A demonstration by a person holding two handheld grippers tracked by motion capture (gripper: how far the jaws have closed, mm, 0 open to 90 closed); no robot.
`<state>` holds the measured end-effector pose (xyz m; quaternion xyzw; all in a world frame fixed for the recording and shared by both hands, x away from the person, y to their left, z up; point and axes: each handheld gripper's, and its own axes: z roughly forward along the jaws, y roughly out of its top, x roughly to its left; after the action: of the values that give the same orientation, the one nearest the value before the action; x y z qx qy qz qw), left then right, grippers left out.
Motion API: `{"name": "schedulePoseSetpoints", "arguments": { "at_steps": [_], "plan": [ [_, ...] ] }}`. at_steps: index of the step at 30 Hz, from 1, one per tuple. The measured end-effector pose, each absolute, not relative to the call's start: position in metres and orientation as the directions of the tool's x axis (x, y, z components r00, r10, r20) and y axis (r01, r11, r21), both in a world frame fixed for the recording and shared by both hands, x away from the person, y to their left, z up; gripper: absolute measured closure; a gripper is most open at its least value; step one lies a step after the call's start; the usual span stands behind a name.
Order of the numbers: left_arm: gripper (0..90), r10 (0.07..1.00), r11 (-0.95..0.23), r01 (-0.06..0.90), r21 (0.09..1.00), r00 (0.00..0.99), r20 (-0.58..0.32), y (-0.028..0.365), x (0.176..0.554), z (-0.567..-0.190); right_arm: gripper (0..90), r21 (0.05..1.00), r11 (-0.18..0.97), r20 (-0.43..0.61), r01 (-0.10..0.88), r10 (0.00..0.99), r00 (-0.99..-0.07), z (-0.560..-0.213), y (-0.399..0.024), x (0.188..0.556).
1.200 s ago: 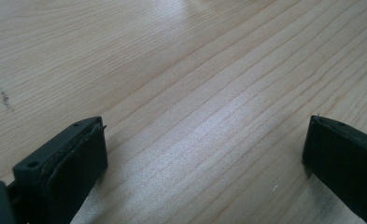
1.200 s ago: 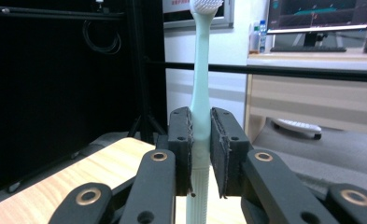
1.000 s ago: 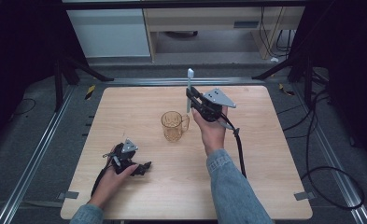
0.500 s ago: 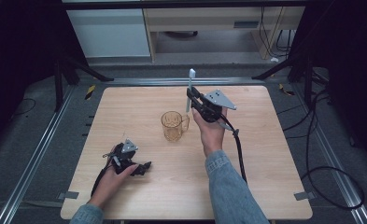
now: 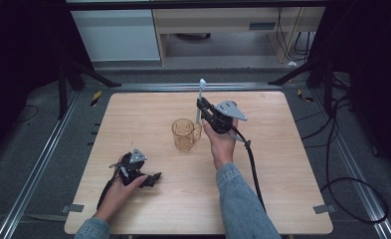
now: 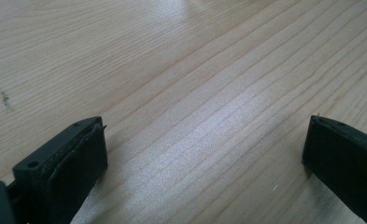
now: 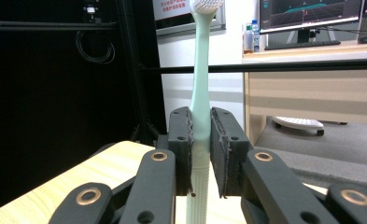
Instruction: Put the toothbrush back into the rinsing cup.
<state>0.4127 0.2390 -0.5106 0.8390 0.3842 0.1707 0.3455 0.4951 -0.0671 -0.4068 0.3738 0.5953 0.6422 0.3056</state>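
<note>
Desk [image 5: 282, 189]: pale wood, square, lit from above, with dark floor and metal rails around it.
Cup [image 5: 183, 135]: clear amber, handled, upright near the desk's middle, its handle toward the right hand.
Toothbrush [image 5: 200, 99]: pale mint green, held upright with the white bristle head on top; in the high view it stands just right of the cup and rises above its rim.
Right tongs [image 5: 201, 106]: raised off the desk in the right hand [image 5: 222, 142], closed on the toothbrush handle; the grey three-cornered plate sits on top and a black cable trails back along the forearm.
Right gripper view: both black jaws press the toothbrush [image 7: 201, 107] from either side about midway down its handle, the ribbed lower part hanging below the pads and the bristles at the top edge of the frame.
Left tongs [image 5: 153, 178]: lying low on the desk near its front left corner, held by the left hand [image 5: 119, 189], well apart from the cup.
Left gripper view: the two jaws stand wide apart with nothing between them but bare wood grain [image 6: 195, 107].
Sleeves: blue denim on the right forearm [image 5: 243, 204].
Background: a white cabinet and a wooden shelf unit stand beyond the desk's far edge; in the right gripper view a monitor [image 7: 309, 14] shows on a far counter.
</note>
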Motion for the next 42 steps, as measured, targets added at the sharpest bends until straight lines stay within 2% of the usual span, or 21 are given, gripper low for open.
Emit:
{"name": "schedulePoseSetpoints", "arguments": {
  "at_steps": [42],
  "plan": [
    [0.0, 0.762, -0.467, 0.526, 0.71, 0.647, 0.022, 0.239, 0.413, -0.51, 79.1, 0.995, -0.064, 0.096, 0.078, 0.841, -0.532, -0.439, -0.06, 0.5]
  ]
}}
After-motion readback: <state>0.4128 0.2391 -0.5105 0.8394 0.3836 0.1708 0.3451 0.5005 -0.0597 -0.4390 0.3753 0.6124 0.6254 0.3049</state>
